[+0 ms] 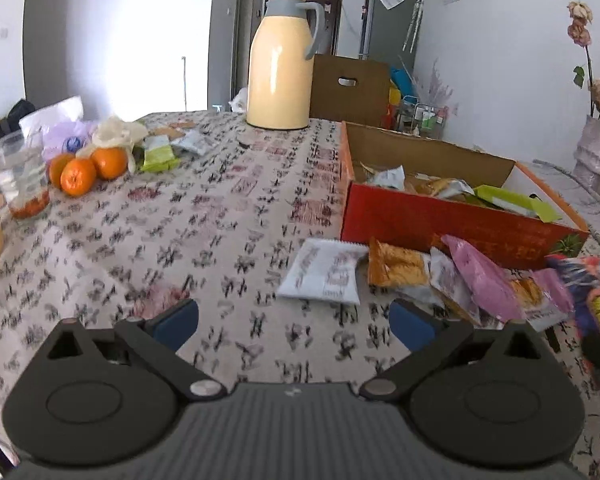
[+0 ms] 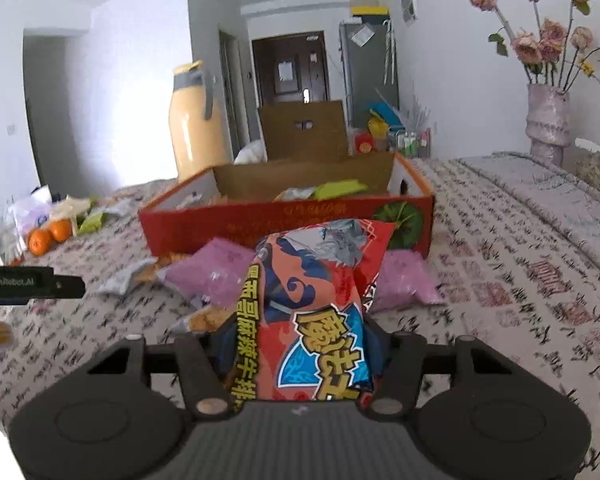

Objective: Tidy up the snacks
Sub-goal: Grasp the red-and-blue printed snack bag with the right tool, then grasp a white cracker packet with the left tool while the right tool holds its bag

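My right gripper is shut on a red and blue snack bag, which stands up between its fingers just in front of the red cardboard box. The box holds several packets, one of them green. Pink packets lie on the tablecloth in front of the box. In the left wrist view my left gripper hangs open over the tablecloth with nothing between its blue pads. Just beyond it lie a white packet, an orange packet and a pink packet against the box.
A cream thermos jug stands at the back of the table. Oranges, a glass, green packets and plastic bags crowd the far left. A vase of dried flowers stands at the far right. A brown carton sits behind the table.
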Motion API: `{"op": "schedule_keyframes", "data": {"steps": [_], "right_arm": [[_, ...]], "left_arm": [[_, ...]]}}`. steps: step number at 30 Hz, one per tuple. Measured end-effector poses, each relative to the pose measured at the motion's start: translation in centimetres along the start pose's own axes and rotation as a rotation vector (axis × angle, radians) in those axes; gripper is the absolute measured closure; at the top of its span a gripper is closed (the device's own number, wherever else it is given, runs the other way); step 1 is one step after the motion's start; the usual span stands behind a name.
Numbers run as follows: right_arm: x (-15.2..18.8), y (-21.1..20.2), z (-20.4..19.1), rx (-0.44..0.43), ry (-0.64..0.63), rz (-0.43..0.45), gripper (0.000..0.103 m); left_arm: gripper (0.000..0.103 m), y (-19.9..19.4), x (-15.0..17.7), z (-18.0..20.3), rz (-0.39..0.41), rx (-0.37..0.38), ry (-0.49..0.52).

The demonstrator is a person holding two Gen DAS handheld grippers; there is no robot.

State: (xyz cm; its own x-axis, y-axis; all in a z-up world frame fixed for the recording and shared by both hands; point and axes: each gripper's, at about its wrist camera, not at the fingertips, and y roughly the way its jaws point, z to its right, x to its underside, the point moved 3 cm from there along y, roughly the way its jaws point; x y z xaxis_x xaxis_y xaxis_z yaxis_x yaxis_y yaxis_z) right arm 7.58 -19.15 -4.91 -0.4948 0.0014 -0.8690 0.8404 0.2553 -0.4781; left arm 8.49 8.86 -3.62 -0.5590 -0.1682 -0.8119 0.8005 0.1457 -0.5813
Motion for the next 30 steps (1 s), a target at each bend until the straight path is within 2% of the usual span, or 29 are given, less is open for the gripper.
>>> {"op": "schedule_keyframes", "data": {"steps": [8, 13, 19, 21, 25, 29, 30], "right_arm": [[-0.7, -0.4, 4.1, 0.084, 0.075, 0.05, 0.044], [-0.7, -0.4, 6.7, 0.132, 0.117, 0.063, 0.044], [-1.1, 0.2, 8.3, 0.147, 0.14, 0.074, 0.044], [-1.3, 0.7, 8.4, 0.143, 0.137, 0.071, 0.044], [-1.4, 1.4, 8.4, 0.132, 0.125, 0.064, 0.044], [-1.6, 2.1, 8.4, 0.122, 0.116, 0.064, 0.044], [-1.7, 2.3, 8.4, 0.12, 0.116, 0.065, 0.044]], "left_arm": [[0.0, 3.5, -2.6, 1.4, -0.05, -0.054, 0.081], [0.0, 6.5, -2.8, 2.2, -0.094, -0.095, 0.097], [0.016, 8.6, -2.5, 2.6, -0.133, -0.106, 0.074], [0.024, 9.1, -2.4, 2.5, -0.146, -0.096, 0.066], [0.031, 9.3, -2.2, 2.5, -0.139, -0.065, 0.054], [0.051, 8.9, -2.1, 2.7, -0.124, -0.038, 0.056], [0.052, 8.8, -2.2, 2.7, -0.123, -0.036, 0.057]]}}
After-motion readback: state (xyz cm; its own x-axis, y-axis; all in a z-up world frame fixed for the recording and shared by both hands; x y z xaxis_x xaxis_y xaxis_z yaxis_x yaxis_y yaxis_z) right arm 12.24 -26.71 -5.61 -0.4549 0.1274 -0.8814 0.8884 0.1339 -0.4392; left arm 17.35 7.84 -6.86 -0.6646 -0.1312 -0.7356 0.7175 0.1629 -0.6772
